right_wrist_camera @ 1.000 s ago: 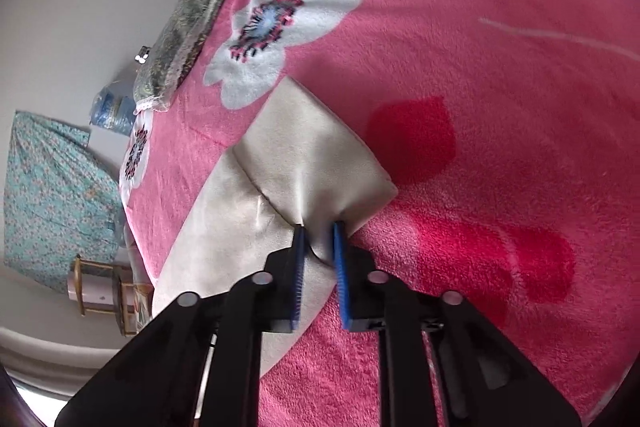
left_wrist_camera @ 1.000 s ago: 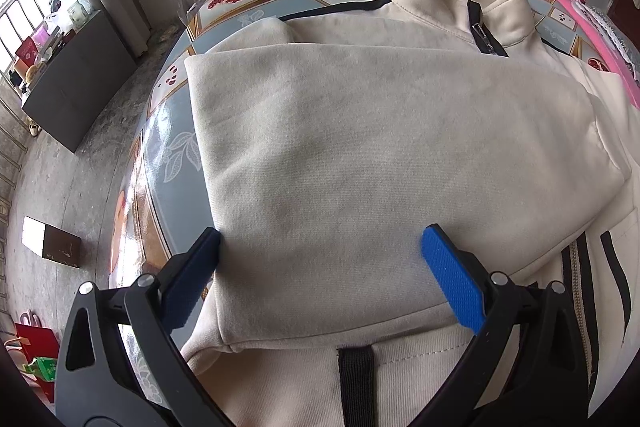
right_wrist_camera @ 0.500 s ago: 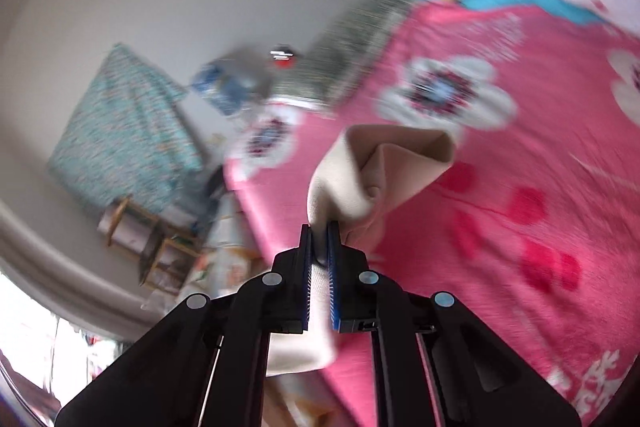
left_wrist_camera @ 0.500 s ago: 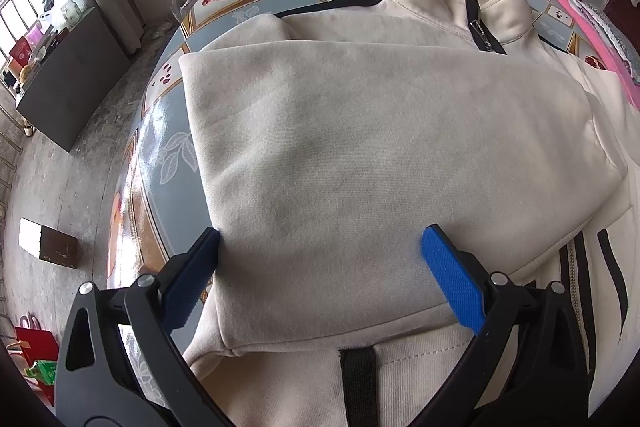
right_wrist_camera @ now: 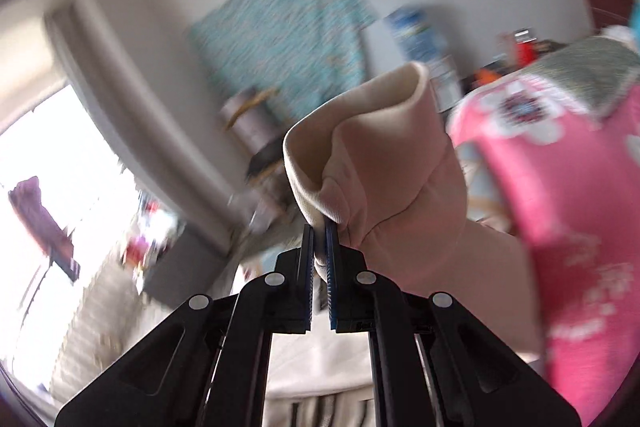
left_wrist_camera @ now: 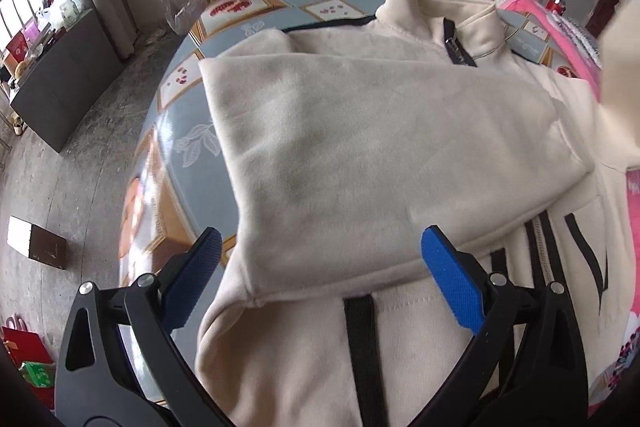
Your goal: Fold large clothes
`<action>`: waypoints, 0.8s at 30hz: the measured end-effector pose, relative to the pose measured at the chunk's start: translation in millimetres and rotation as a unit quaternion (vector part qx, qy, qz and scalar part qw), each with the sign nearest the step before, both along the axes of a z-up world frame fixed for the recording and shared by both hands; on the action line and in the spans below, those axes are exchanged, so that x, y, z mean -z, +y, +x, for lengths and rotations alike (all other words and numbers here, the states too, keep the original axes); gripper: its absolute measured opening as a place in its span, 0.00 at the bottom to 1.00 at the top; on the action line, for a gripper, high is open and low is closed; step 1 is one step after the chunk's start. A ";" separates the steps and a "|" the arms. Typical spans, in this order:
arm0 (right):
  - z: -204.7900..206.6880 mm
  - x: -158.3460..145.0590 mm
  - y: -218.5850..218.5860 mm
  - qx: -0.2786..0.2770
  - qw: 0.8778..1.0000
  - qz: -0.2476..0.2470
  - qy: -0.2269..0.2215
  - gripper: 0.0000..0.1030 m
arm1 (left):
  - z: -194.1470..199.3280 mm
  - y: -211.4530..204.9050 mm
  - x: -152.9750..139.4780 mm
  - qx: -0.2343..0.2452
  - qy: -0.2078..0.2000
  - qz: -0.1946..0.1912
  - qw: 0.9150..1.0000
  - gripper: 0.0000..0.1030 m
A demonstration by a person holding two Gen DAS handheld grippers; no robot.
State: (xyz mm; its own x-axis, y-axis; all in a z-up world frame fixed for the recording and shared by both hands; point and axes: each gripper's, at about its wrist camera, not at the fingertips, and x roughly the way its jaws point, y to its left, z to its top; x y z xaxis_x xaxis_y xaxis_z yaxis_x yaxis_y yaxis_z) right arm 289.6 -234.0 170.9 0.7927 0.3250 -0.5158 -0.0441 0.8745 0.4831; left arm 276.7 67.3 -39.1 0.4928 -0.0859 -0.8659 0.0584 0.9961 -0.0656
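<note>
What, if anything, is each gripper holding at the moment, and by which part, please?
The right gripper is shut on the cream jacket's sleeve, pinching it at the cuff. The left gripper is open above the jacket and holds nothing.

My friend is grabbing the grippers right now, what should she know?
Right gripper: shut on the cream fleece jacket's cuff, lifted above the pink flowered blanket.
Left gripper: fingers open, holding nothing, above the jacket on the patterned round table.
Done: one sleeve lies folded across the body.
Left: probably lay the held sleeve across, then fold the jacket up.
</note>
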 end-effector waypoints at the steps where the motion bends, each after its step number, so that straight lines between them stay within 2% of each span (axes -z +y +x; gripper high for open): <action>1: 9.7 18.5 25.1 -0.028 0.999 -0.006 0.019 0.06 | -5.7 2.6 -3.8 0.001 -0.008 -0.002 1.000 0.94; 4: 29.7 85.9 85.1 -0.096 0.990 -0.023 0.099 0.09 | -21.6 10.1 -14.9 0.008 -0.028 -0.008 1.000 0.94; 6: 33.7 135.7 111.3 -0.136 0.976 -0.040 0.168 0.16 | -30.5 14.0 -21.6 0.018 -0.041 -0.010 0.999 0.94; 9: 20.0 175.7 114.7 -0.140 0.963 -0.043 0.227 0.22 | -37.6 16.6 -27.2 0.037 -0.051 -0.017 0.998 0.94; 10: 10.8 180.2 106.0 -0.139 0.963 -0.030 0.229 0.22 | -38.2 16.1 -28.2 0.042 -0.054 -0.022 0.997 0.94; 12: -11.5 177.8 87.0 -0.126 0.969 -0.013 0.214 0.34 | -34.9 12.7 -28.5 0.049 -0.055 -0.039 0.996 0.94; 14: -37.1 172.4 57.1 -0.093 0.976 -0.013 0.194 0.41 | -26.3 7.1 -27.1 0.051 -0.050 -0.063 0.996 0.94; 17: -64.6 172.0 21.5 -0.053 0.979 -0.018 0.194 0.41 | -5.3 -6.6 -25.5 0.053 -0.044 -0.097 0.993 0.93; 21: -97.7 190.7 -24.5 -0.005 0.976 -0.022 0.216 0.41 | 30.9 -30.5 -17.0 0.052 -0.023 -0.127 0.990 0.92; 22: -103.7 196.0 -29.9 0.002 0.975 -0.021 0.220 0.41 | 39.9 -35.6 -13.7 0.050 -0.016 -0.126 0.991 0.89; 24: -110.4 202.6 -30.7 0.017 0.973 -0.024 0.227 0.41 | 57.7 -44.8 -5.7 0.047 0.008 -0.129 0.991 0.69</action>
State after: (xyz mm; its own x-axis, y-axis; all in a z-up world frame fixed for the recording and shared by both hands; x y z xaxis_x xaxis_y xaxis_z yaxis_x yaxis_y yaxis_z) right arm 179.2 -264.7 -31.6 0.4884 0.2694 -0.8300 0.1931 0.8942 0.4038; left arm 334.3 22.5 -33.4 0.4594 -0.3501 -0.8163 0.1468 0.9363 -0.3189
